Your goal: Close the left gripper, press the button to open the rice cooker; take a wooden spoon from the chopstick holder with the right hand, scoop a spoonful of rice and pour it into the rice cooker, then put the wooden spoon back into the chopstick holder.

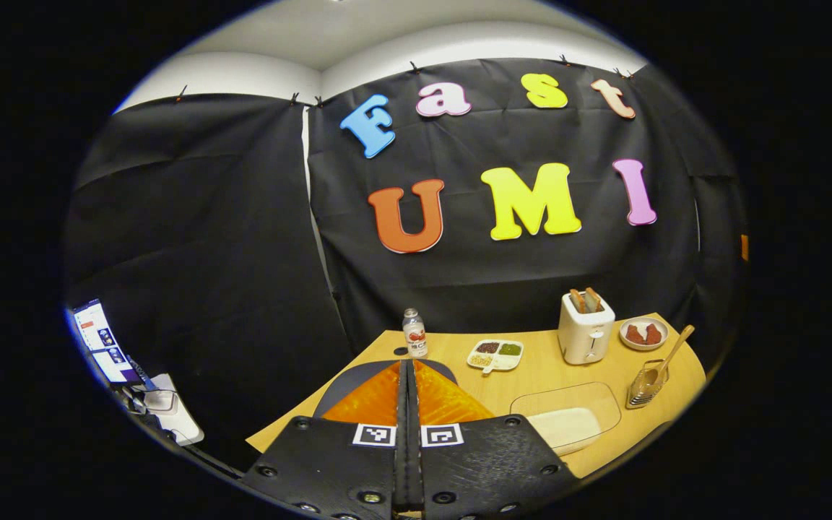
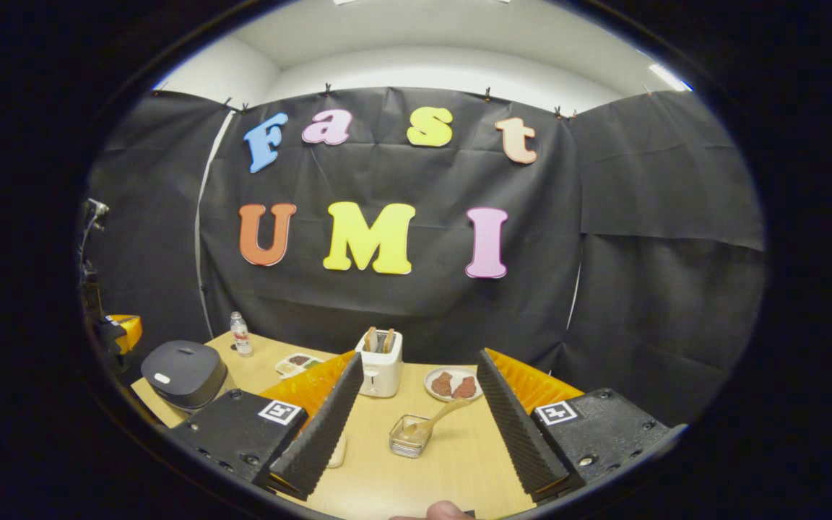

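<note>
lid's still down, button press is up next
left hand-held gripper (image 1: 407, 404) pinched together, right hand-held gripper (image 2: 416, 412) apart; come straight down on the rice cooker (image 2: 183, 372) button (image 2: 162, 378)

Closed left claw (image 1: 408, 383) above table (image 1: 531, 372)

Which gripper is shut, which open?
The left gripper is shut, its two fingers pressed together with no gap. The right gripper is open, fingers spread wide around the clear chopstick holder.
</note>
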Demonstrator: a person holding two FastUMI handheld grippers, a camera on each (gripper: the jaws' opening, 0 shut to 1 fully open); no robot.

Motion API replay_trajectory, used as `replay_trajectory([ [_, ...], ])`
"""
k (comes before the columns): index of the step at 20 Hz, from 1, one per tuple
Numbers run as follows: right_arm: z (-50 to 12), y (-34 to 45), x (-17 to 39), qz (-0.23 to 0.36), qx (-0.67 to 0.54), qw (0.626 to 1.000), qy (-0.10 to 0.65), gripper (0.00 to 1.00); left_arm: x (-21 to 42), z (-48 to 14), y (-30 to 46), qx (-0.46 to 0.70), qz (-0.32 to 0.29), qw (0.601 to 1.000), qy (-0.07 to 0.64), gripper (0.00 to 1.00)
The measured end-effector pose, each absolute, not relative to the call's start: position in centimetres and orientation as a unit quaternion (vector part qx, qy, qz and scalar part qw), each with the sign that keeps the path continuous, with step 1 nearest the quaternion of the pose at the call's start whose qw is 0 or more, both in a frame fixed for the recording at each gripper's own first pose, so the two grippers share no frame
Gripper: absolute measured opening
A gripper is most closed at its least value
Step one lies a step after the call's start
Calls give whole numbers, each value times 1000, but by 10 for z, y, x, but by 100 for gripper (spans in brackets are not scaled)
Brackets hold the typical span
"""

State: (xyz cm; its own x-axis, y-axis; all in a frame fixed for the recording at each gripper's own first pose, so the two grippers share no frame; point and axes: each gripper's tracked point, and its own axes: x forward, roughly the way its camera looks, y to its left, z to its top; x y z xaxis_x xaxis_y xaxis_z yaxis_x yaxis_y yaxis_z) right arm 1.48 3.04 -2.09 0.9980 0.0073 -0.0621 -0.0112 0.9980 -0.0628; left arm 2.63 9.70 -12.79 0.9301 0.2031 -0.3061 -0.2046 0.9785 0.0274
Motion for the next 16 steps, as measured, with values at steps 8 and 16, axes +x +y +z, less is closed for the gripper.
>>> replay_trajectory([
  [8, -41, 50, 18, 12, -47, 997, 58, 100, 24, -229, 133, -8, 130, 959, 250, 0],
  [16, -52, 53, 19, 7, -51, 996, 76, 100, 27, -262, 128, -27, 123, 951, 283, 0],
])
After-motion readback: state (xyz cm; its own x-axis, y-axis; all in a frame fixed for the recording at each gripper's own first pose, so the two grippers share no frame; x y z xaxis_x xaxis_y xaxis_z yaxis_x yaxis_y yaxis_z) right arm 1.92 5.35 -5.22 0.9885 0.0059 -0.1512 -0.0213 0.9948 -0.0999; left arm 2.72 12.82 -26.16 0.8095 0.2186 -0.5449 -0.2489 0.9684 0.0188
